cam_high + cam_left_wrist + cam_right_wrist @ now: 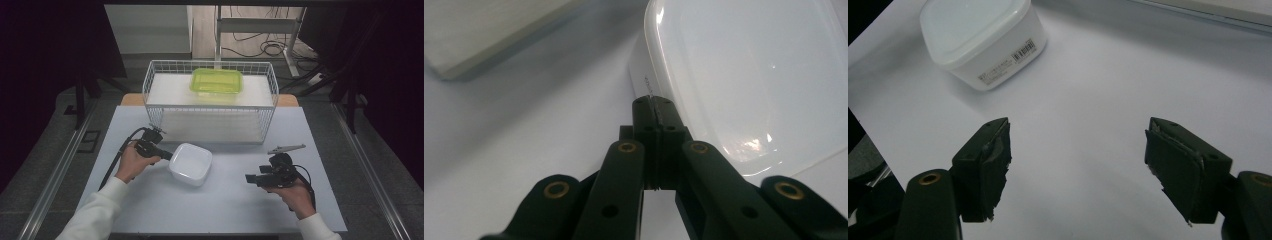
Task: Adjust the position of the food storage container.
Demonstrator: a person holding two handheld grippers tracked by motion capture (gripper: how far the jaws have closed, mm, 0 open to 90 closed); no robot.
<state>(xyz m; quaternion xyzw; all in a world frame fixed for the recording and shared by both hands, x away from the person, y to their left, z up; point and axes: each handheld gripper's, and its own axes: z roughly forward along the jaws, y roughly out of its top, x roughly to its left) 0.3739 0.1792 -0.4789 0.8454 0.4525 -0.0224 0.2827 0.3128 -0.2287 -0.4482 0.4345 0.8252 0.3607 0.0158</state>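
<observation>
left gripper (167,155) fingers are pinching the white container (190,163) rim; right gripper (249,178) is waiting, fingers spread; lifting isn't started.

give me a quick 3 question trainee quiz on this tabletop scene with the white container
1. True or false: the left claw is shut, with its tips at the edge of the white lidded container.
2. What lies in the white wire basket? A) a green lidded container B) a red mug C) a blue plate
3. Fill in: the right claw is ____ and holds nothing.

Key: 1 true; 2 A, the green lidded container; 3 open.
</observation>
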